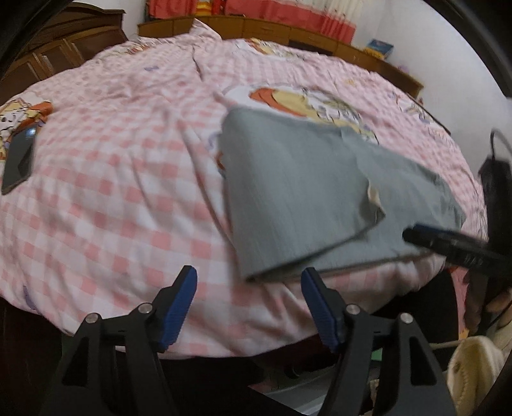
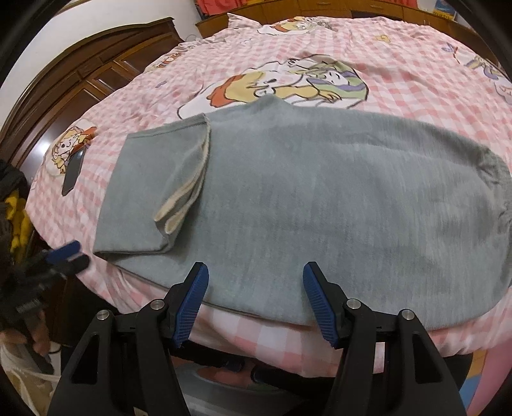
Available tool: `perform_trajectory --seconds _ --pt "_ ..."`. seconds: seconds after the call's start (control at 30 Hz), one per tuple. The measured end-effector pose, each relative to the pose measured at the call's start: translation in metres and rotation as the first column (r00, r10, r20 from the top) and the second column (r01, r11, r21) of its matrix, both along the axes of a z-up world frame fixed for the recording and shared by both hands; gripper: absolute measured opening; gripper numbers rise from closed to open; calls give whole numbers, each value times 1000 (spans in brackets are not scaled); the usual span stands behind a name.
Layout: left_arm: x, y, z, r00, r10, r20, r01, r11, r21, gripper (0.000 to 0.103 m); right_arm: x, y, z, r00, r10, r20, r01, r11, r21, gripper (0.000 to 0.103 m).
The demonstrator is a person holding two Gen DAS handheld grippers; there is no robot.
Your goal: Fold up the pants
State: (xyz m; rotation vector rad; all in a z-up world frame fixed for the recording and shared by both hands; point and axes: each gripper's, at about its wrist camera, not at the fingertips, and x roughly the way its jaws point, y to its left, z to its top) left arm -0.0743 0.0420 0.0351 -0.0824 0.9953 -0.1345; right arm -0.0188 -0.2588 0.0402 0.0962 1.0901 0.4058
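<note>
Grey-green pants (image 2: 304, 198) lie flat across the near side of a bed, legs together, with the leg ends folded back over the left part, cream lining showing (image 2: 182, 204). They also show in the left wrist view (image 1: 304, 198), blurred. My left gripper (image 1: 249, 275) is open and empty, just off the pants' near left corner above the bed edge. It appears in the right wrist view (image 2: 67, 252) at the left. My right gripper (image 2: 256, 272) is open and empty over the pants' near edge. One of its fingers (image 1: 448, 243) shows in the left wrist view.
The bed has a pink checked cover (image 1: 112, 192) with cartoon prints. A dark phone (image 1: 19, 160) lies on its left side, also in the right wrist view (image 2: 72, 176). A wooden wardrobe (image 2: 80, 83) stands left; a wooden headboard (image 1: 256, 28) is at the far end.
</note>
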Motion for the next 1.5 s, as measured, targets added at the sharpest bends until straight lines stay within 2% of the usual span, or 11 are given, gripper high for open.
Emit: perform_trajectory --seconds 0.1,0.17,0.4,0.73,0.97,1.13,1.37,1.5 --pt "5 -10 -10 1000 -4 0 4 1000 14 71 0 7 4 1000 16 6 -16 1000 -8 63" --pt "10 -13 -16 1000 -1 11 1 1000 -5 71 1 12 4 1000 25 4 -25 1000 -14 63" --pt "34 -15 -26 998 52 19 -52 999 -12 71 8 21 -9 998 31 -46 -32 999 -9 63" --pt "19 -7 -24 996 72 55 -76 994 75 71 9 27 -2 998 55 -30 -55 998 -14 63" --pt "12 2 -19 994 99 41 -101 994 44 71 26 29 11 998 54 -38 -52 997 48 63" --pt "0 9 -3 985 139 107 -142 990 19 71 45 38 24 997 66 -31 -63 994 85 63" --pt "3 6 -11 992 110 67 -109 994 -9 71 67 62 4 989 93 -111 -80 990 114 63" --pt "6 1 -20 994 95 61 -94 995 -13 71 69 75 0 990 91 -110 -80 992 98 63"
